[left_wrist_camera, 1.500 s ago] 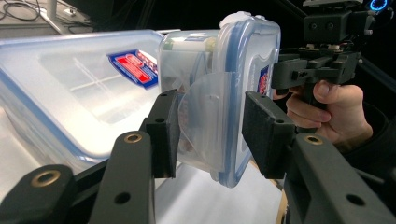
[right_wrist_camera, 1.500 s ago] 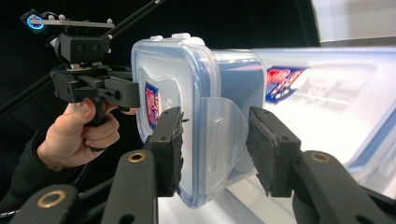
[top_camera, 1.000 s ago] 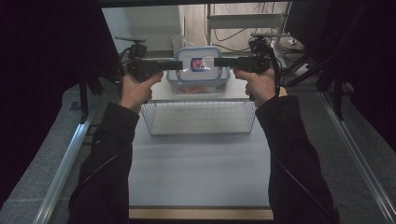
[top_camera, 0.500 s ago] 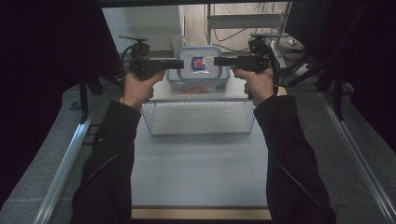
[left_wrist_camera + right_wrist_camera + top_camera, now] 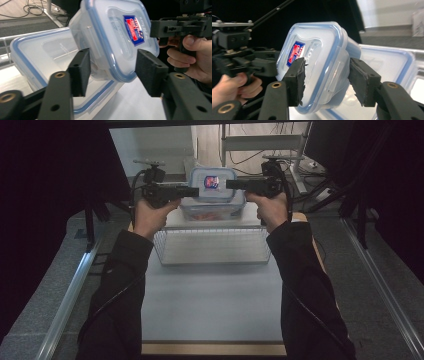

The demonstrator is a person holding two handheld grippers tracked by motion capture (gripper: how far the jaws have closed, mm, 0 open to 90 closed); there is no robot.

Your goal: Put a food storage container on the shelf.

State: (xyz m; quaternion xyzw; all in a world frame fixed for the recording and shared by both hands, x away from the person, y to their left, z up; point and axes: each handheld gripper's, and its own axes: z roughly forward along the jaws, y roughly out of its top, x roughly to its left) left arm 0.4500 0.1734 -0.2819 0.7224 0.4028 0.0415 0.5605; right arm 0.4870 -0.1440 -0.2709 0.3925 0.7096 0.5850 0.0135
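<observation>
A small clear box (image 5: 212,184) with a blue-rimmed lid and a red and blue label stands tilted on edge, leaning over a larger clear box (image 5: 212,211). My left gripper (image 5: 194,191) and right gripper (image 5: 230,184) reach in from either side at its height. In the left gripper view the small box (image 5: 117,32) sits between the jaws of the left gripper (image 5: 112,68), which have just been opening; the pads stand a little off it. In the right gripper view the right gripper (image 5: 325,76) brackets the box (image 5: 322,57) the same way, its jaws also just opening.
The larger box (image 5: 37,55) has a matching blue-rimmed lid and holds something reddish. A wire basket (image 5: 212,252) stands in front of it on the pale table. Desk legs and cables lie beyond the table; dark curtains hang at both sides.
Both hands and the small box stay almost where they were. The small box still stands tilted between the two grippers.
</observation>
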